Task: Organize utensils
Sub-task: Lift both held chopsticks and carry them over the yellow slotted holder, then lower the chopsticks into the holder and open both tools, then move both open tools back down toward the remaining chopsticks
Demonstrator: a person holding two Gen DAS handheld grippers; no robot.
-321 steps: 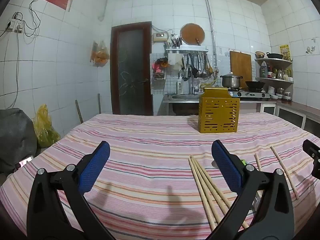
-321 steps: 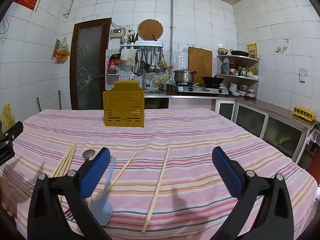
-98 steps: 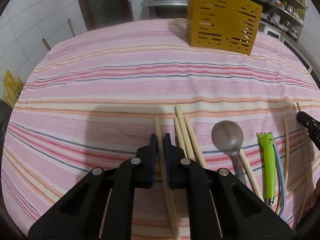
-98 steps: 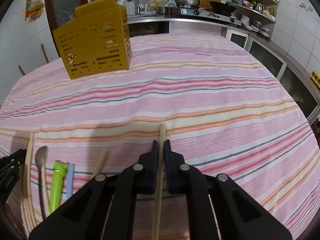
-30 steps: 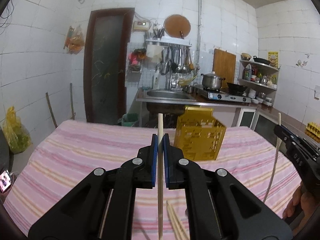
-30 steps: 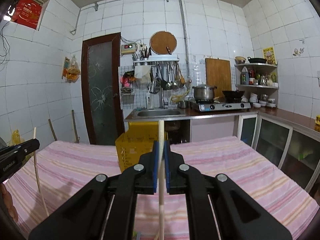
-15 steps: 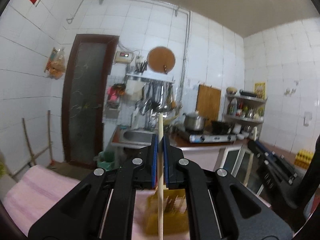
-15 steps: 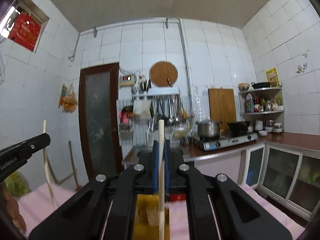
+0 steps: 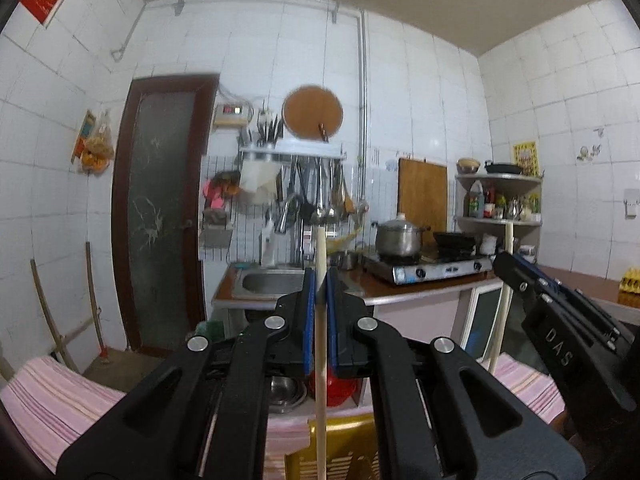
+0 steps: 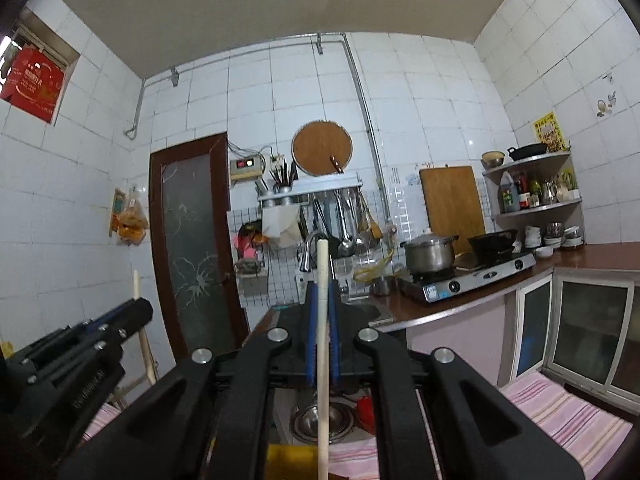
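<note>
1. The left gripper [image 9: 320, 280] is clamped tight on a chopstick [image 9: 320, 360], blue pads pressed against both its sides.
2. The right gripper [image 10: 322, 292] is likewise closed on a second chopstick [image 10: 323, 360].
3. Each stick is pale, plain wood, slim and straight, held upright, its blunt top rising above the pads.
4. Below both grippers, at the bottom edge of each view, shows a yellow holder [image 9: 344, 452] with slotted walls, standing on the striped tablecloth [image 9: 52, 400].
5. The left view alone shows the holder's slots and the right gripper from the side; the right view alone shows the left gripper at the left and cabinet doors [image 10: 576, 328] on the right.
</note>
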